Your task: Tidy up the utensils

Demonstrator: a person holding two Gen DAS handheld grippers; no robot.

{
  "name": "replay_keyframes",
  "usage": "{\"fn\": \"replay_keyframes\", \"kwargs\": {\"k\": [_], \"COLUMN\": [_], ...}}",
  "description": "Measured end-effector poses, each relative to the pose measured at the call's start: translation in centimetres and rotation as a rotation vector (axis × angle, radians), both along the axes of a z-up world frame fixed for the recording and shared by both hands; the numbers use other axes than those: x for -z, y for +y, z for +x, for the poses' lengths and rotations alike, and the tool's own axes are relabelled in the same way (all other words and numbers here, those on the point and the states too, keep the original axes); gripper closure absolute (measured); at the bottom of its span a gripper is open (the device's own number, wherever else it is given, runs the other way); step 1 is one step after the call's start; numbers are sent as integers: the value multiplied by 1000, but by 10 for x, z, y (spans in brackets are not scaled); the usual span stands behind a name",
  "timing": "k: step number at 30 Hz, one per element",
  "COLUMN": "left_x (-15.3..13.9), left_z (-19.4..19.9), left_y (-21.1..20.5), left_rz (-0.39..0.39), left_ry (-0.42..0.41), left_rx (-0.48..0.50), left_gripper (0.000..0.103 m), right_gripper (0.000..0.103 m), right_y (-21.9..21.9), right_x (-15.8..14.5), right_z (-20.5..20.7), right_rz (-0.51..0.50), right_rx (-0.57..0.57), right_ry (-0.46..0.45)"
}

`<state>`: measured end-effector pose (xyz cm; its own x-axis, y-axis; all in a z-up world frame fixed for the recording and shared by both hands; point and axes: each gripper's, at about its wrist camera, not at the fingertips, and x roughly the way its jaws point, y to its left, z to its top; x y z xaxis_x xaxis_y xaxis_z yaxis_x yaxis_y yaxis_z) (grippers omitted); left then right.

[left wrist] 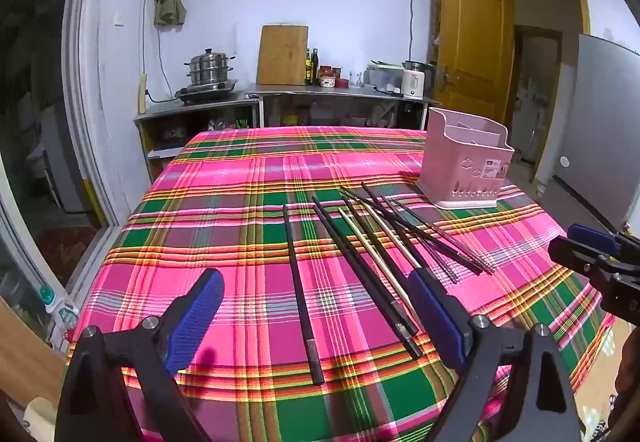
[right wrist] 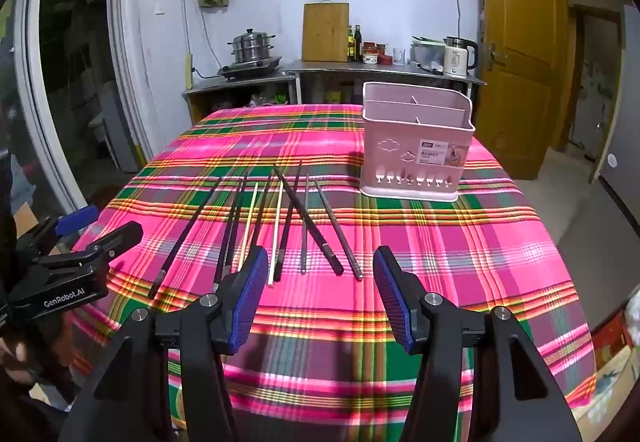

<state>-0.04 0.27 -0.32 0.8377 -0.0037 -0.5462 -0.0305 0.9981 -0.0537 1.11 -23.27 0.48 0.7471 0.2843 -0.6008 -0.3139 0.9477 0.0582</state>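
Several chopsticks, most black and two pale wooden, lie spread on the pink plaid tablecloth; they also show in the right wrist view. A pink divided utensil basket stands upright beyond them; in the right wrist view it stands at the right. My left gripper is open and empty above the chopsticks' near ends. My right gripper is open and empty, just short of the chopsticks. Each gripper shows at the edge of the other's view: the right one, the left one.
The table's edges fall away left, right and near. Behind it, a steel counter holds a steamer pot, a cutting board, bottles and a kettle. A wooden door stands at the right.
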Motion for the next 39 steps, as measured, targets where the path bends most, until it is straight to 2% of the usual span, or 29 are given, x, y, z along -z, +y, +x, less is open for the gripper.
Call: {"fn": "replay_keyframes", "kwargs": {"k": [39], "left_x": [0], "left_z": [3], "left_y": [-1], "left_rz": [3], "left_ry": [0], "left_rx": [1], "left_gripper": [10], "right_gripper": [47], "right_y": [0], "right_x": [0], "right_z": [1], "right_rz": [1], "right_rx": [0], "right_ry": [3]}}
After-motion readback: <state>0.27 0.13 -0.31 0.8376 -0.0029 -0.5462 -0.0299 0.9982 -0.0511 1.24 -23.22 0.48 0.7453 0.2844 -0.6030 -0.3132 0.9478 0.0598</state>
